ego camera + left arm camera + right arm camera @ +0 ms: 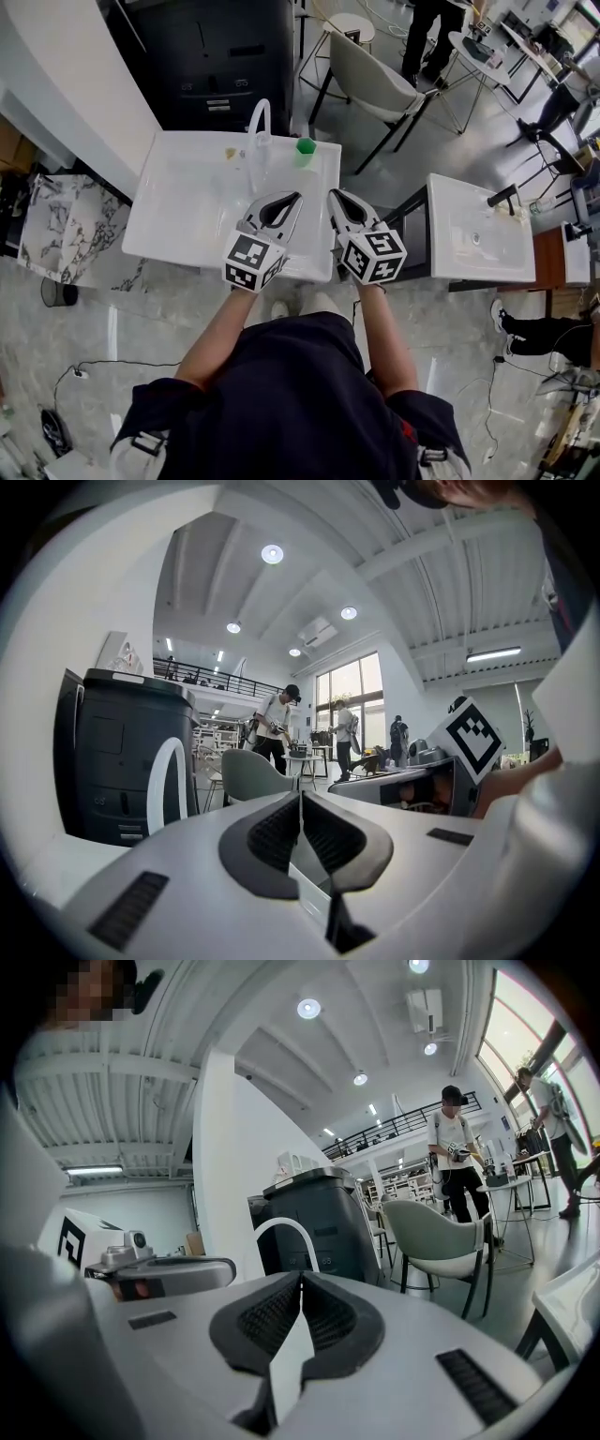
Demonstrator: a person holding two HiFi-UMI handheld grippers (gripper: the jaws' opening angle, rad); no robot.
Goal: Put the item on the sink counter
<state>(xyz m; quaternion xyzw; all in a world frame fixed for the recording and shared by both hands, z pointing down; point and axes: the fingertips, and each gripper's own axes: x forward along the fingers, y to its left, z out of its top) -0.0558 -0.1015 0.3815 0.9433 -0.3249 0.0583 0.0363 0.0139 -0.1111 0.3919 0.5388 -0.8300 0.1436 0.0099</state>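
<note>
Left gripper [296,197] and right gripper [334,195]: jaws pressed together on both, nothing between them. Both hover side by side over the near edge of the white ceramic sink counter [169,230]. The small green plastic cup [305,147] stands upright at the counter's far edge, just right of the white arched faucet [260,120], straight ahead of both tips and a bit nearer the left one. The item looks already placed. The basin holds only a small yellowish scrap [229,151].

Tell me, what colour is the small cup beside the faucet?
The cup is green; the head view shows it best.
</note>
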